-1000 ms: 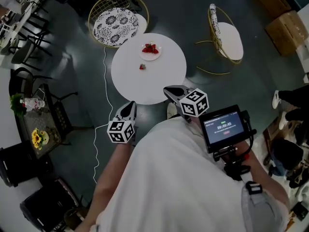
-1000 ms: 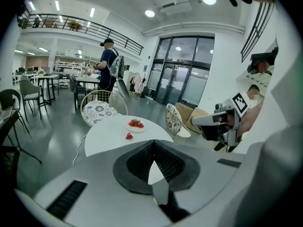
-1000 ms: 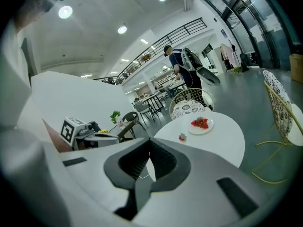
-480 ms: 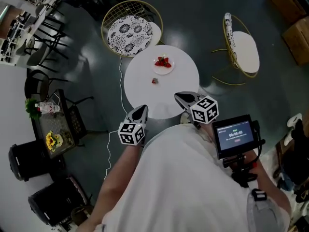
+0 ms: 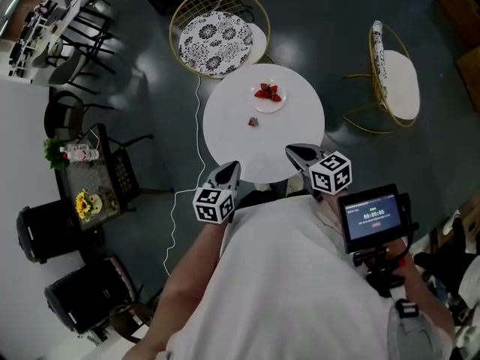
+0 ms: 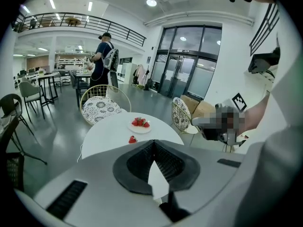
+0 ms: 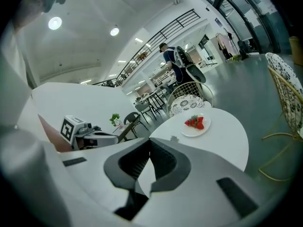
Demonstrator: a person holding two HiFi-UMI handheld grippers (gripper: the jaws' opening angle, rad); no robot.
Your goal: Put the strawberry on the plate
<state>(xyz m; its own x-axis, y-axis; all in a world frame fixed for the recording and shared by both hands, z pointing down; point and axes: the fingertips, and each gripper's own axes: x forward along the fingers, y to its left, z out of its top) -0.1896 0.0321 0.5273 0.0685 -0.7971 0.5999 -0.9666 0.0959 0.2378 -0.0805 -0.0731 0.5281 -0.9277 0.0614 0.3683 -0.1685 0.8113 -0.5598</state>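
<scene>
Your left gripper [image 5: 227, 172] is clenched with nothing between its jaws, and so is your right gripper [image 5: 294, 151]. Both are held over the near edge of the round white table [image 5: 296, 122]. Ahead of both tips, the loose strawberry [image 5: 254, 121] lies on the tabletop, short of the plate [image 5: 262, 108] of strawberries beyond it.

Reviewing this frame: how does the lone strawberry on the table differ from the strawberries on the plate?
The lone strawberry lies by itself on the bare table; the plated strawberries sit clustered together on the white plate. The lone strawberry is nearer the person's side of the table; the plated strawberries are toward the far edge. Both are red and rest on the same round white table.
</scene>
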